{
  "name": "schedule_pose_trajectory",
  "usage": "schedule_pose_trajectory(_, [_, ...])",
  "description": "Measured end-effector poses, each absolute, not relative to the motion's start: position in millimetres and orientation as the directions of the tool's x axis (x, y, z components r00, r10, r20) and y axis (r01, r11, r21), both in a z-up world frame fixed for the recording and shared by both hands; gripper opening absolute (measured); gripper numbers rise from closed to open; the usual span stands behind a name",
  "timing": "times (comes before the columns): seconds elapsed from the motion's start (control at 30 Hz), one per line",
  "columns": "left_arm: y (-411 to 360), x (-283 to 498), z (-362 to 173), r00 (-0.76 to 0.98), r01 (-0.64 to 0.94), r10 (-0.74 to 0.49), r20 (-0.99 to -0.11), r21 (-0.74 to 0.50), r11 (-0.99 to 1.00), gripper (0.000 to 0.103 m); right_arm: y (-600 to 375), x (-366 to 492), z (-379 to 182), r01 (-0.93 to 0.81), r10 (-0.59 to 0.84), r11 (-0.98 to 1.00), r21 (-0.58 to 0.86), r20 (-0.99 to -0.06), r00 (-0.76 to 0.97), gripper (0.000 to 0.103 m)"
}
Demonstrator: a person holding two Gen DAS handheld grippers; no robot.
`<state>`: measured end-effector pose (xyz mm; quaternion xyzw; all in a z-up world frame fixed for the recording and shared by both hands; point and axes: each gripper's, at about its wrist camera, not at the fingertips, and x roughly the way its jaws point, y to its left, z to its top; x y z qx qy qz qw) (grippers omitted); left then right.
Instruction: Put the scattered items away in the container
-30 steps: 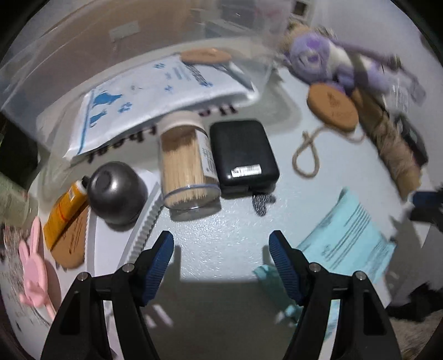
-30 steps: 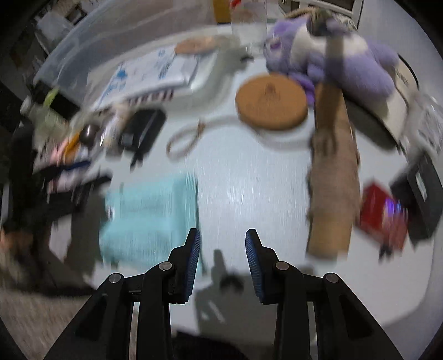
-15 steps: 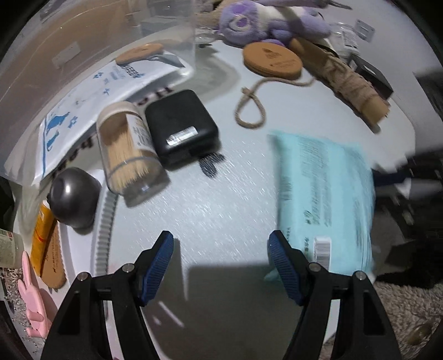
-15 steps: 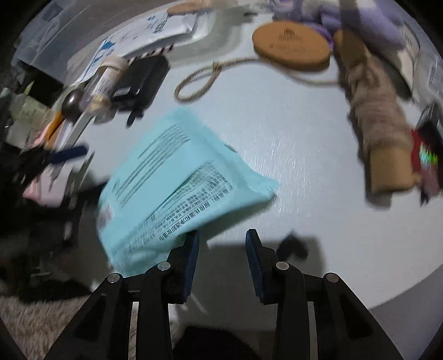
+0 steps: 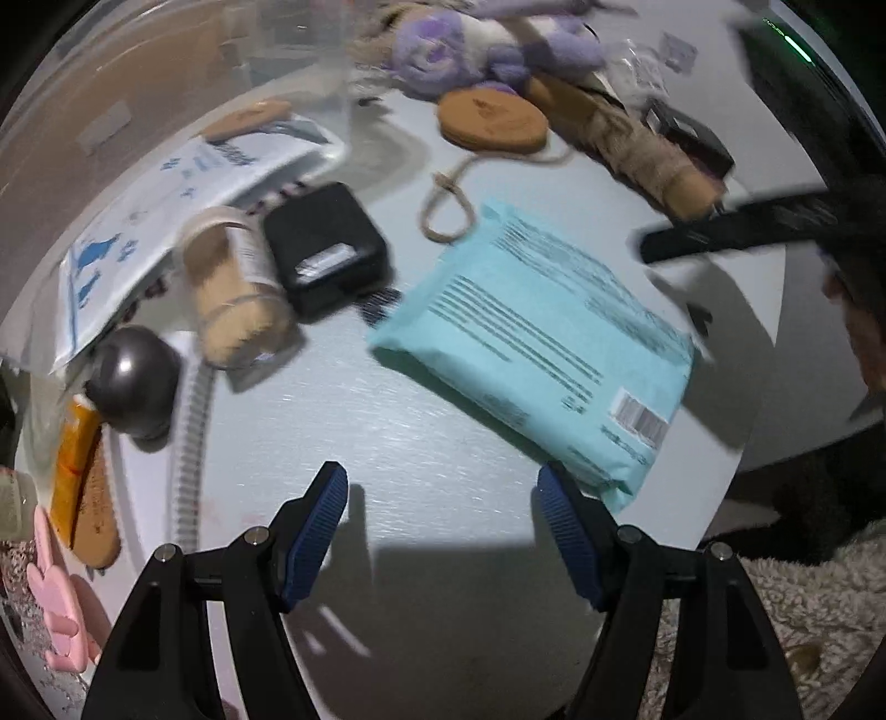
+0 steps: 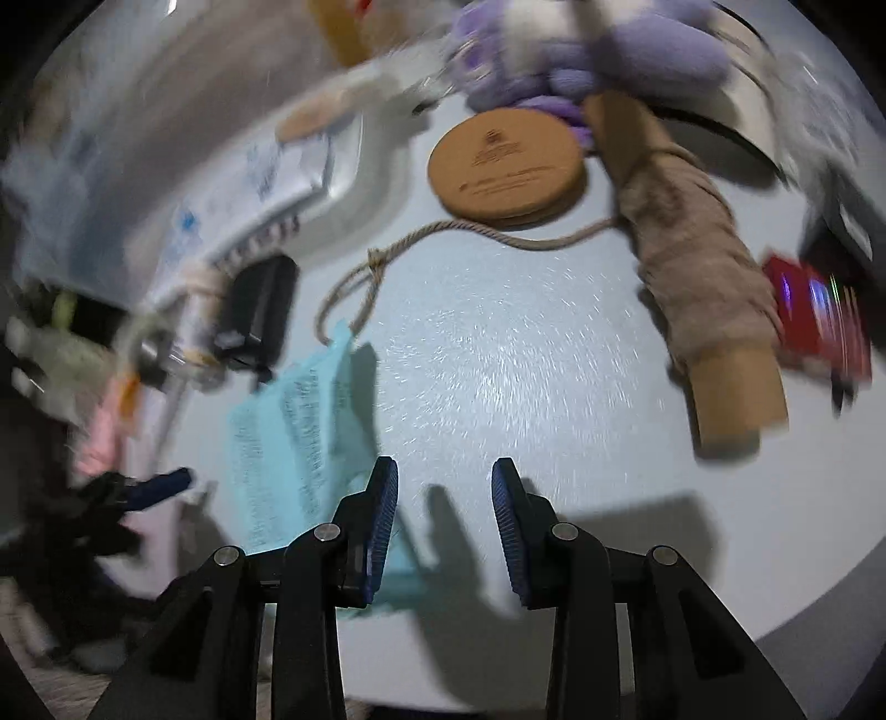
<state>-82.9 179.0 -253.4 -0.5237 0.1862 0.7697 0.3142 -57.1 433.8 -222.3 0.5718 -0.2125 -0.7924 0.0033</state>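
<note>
The left gripper (image 5: pixel 440 498) hangs above the white table (image 5: pixel 421 443) with its blue-padded fingers (image 5: pixel 321 515) spread wide and nothing between them. Just beyond its right finger lies a teal packet (image 5: pixel 531 343), flat on the table with a barcode at its near right corner. Left of the packet sit a black case (image 5: pixel 326 249), a jar of toothpicks (image 5: pixel 232 282) on its side, and a dark metal ball (image 5: pixel 133 376). Farther left stands the clear plastic container (image 5: pixel 138 99), holding a white packet with blue print (image 5: pixel 183 194).

The right gripper (image 6: pixel 444 498) hovers over bare table, its fingers partly apart and empty; the teal packet (image 6: pixel 299 437) is just left of it. Far beyond lie a round cork coaster (image 6: pixel 506 166), a loop of twine (image 6: pixel 376 277), a twine-wrapped cardboard tube (image 6: pixel 698 266) and a purple plush toy (image 6: pixel 581 50).
</note>
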Motion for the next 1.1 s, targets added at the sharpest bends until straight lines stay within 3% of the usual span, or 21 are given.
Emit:
schedule_pose_trajectory(0.03, [177,-88,-251,-0.264,-0.667,0.292,-0.919,-0.044,-0.743,0.071,439,-46,-219,-0.261,-0.277,-0.886,0.383,-0.889,-0.364,0.064])
schedule_pose_trajectory(0.07, [175,-93,-249,-0.275,-0.656,0.295,-0.915,-0.046,-0.753,0.071,438,-39,-220,-0.270,-0.298,-0.872,0.408,-0.881,-0.368,0.084])
schedule_pose_trajectory(0.1, [173,-99,-246,-0.285,-0.644,0.299,-0.911,-0.049,-0.763,0.071,437,-32,-221,-0.280,-0.319,-0.857,0.433,-0.872,-0.371,0.087])
schedule_pose_trajectory(0.3, [189,-128,-238,-0.340,-0.621,0.295,-0.893,-0.023,-0.784,0.071,411,-3,-240,-0.324,-0.432,-0.770,0.549,-0.824,-0.367,0.087])
schedule_pose_trajectory(0.53, [231,-133,-254,-0.376,-0.731,0.201,-0.904,0.156,-0.665,0.071,392,10,-246,-0.340,-0.440,-0.772,0.538,-0.837,-0.325,0.087])
schedule_pose_trajectory(1.1, [252,-85,-263,-0.286,-0.852,0.322,-0.903,0.085,-0.517,0.071,390,95,-261,-0.642,-0.276,-0.563,0.520,-0.851,-0.447,0.087])
